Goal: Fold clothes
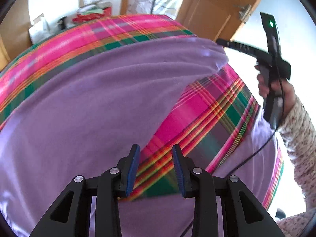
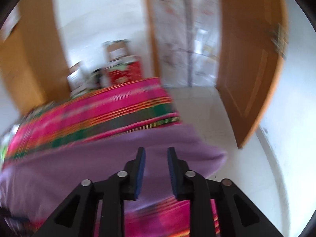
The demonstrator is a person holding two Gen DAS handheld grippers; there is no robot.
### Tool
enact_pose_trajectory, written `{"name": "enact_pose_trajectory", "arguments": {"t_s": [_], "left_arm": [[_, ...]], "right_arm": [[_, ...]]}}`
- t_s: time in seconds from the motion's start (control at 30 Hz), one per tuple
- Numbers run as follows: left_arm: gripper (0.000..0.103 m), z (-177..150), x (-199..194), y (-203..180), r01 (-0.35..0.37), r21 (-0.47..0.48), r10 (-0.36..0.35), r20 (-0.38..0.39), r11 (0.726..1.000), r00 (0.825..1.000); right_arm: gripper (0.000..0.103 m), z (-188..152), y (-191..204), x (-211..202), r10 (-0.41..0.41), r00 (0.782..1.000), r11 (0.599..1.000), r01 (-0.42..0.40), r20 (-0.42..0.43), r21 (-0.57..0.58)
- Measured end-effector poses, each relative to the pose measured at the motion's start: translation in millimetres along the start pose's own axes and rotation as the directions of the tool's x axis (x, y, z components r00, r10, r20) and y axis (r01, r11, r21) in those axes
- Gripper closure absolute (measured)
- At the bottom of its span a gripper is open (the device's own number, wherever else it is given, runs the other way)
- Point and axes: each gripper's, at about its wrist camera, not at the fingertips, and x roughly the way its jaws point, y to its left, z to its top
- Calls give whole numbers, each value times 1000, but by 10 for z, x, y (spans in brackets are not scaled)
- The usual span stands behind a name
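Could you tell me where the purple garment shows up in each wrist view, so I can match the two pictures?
Left wrist view: the purple garment fills the centre and left, draped over the plaid bedcover.
Right wrist view: it lies across the lower left and centre, behind the open right gripper, blurred.
Shared landmark: the wooden door, upper right.

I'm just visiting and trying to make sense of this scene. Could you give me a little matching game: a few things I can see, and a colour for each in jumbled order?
Things:
1. garment
2. bedspread
3. door
4. finger pads

Colours:
A. orange-brown wood
B. blue
C. plain lilac
D. pink and green plaid

Pairs: 1-C, 2-D, 3-A, 4-B
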Motion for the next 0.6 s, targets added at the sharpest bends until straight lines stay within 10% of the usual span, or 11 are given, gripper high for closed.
{"name": "enact_pose_trajectory", "arguments": {"t_s": [0.2,0.6], "left_arm": [[68,-388,-525,456,-74,-120,83,75,990,994],[68,-1274,-1025,1483,-136,-428,193,91,893,977]], "right_arm": [[75,-292,934,-200,131,991,957,-135,-34,-258],[75,-710,1422,-224,47,990,940,-88,-132,-330]]}}
